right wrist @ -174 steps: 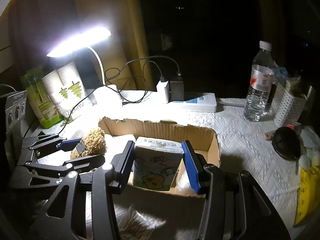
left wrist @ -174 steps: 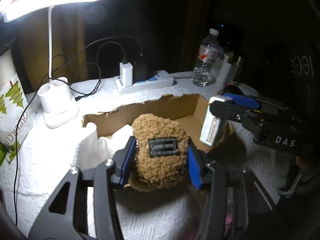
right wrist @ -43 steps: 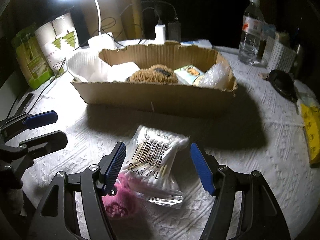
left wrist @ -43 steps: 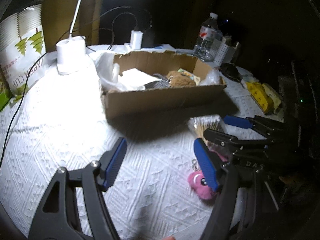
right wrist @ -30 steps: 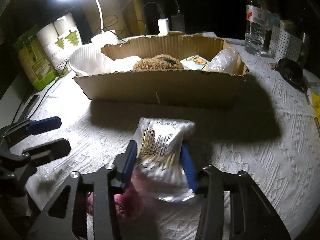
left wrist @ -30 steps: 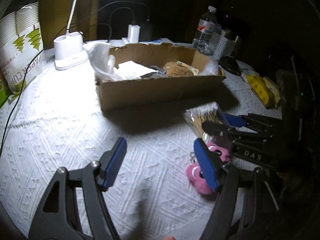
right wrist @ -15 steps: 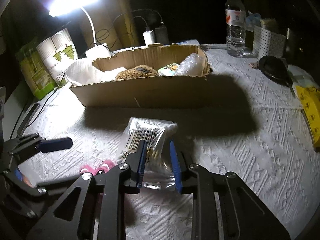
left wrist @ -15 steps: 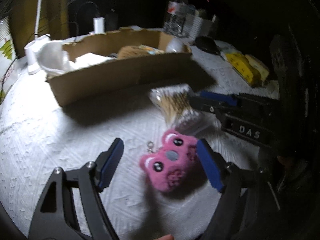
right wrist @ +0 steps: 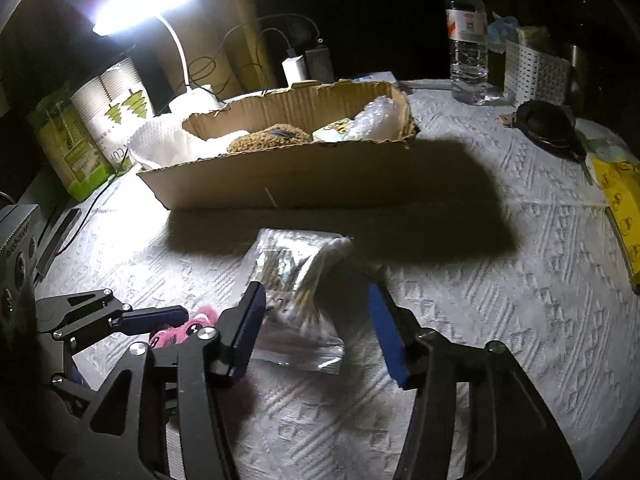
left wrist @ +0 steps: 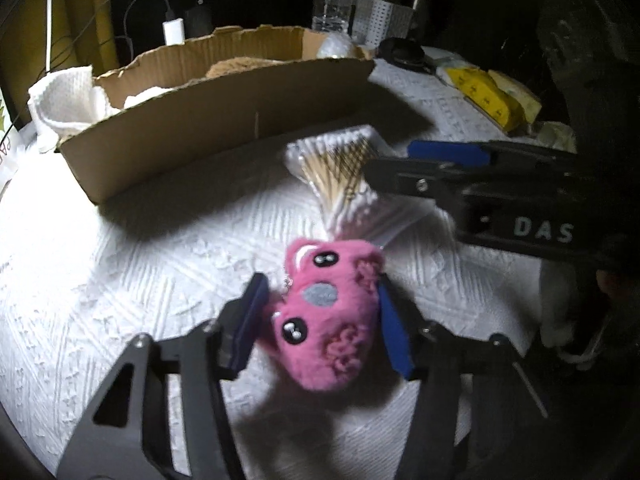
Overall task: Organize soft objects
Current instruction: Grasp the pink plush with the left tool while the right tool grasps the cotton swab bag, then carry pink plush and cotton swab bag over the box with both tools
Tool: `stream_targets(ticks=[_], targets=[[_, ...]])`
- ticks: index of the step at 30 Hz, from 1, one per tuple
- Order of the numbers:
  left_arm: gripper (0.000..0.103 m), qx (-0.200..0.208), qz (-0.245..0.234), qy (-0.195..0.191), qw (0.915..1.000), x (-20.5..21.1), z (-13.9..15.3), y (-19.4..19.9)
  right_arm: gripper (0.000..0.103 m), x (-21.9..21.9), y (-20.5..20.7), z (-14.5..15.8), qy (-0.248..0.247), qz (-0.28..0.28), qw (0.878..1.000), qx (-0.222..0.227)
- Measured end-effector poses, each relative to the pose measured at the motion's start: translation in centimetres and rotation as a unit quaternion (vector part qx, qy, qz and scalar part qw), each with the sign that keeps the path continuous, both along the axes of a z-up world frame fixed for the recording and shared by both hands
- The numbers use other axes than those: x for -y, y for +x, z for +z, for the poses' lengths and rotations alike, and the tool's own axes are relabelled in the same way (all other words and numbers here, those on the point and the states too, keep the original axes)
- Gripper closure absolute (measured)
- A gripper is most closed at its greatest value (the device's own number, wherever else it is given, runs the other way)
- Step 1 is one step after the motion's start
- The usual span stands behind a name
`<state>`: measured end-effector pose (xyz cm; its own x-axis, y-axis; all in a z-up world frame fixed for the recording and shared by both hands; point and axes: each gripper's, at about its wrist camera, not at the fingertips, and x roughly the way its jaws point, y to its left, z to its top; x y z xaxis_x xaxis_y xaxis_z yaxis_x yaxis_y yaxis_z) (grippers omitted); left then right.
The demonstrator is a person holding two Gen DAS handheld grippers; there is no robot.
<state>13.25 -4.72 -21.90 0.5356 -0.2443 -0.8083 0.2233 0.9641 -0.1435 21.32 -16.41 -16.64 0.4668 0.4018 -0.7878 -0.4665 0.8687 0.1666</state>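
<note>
Plush toy, pink, with bead eyes and a grey nose: lies on its side on the white tablecloth, in front of the cardboard box and not yet in it. Sits squarely between the pads of the left gripper, deep in the gap, face up toward the camera.

Change since a moment ago: left jaws stood wide around it then, are closing now. Right-hand pad looks to be against the fur, while a thin dark sliver remains at the other pad, so by appearance not yet clamped. Means the pick of this toy is about to be secured; lifting and carrying over the box wall remain.

Just beyond the toy, touching or nearly touching its top: bag of cotton swabs, flat on the cloth. Half a second back, pinched tightly by the right gripper; now those jaws are opening, pads clear of the plastic, with the bag loose between them. Reads as a grip let go, perhaps to retake it, so that item too waits outside the box.

Inside the box already: brown fuzzy thing, tissue pack, white towel, bubble wrap.
</note>
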Motion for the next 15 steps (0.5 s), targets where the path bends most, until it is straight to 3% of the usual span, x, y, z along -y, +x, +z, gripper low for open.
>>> stream_targets(ticks=[2, 12, 15], targets=[[0.062, 0.005, 0.004, -0.003, 1.0000, -0.6, 0.2, -0.1, 0.045, -0.6, 0.2, -0.2, -0.003, 0.002, 1.000, -0.004], [0.062, 0.020, 0.041, -0.020, 0.9988, -4.6, 1.2, 0.0, 0.044, -3.8, 1.0, -2.0, -0.021, 0.016, 0.999, -0.024], [0.062, 0.024, 0.045, -0.026, 0.9984, -5.1, 1.7, -0.1, 0.052, -4.3, 0.9, -1.9, -0.022, 0.024, 0.999, -0.020]])
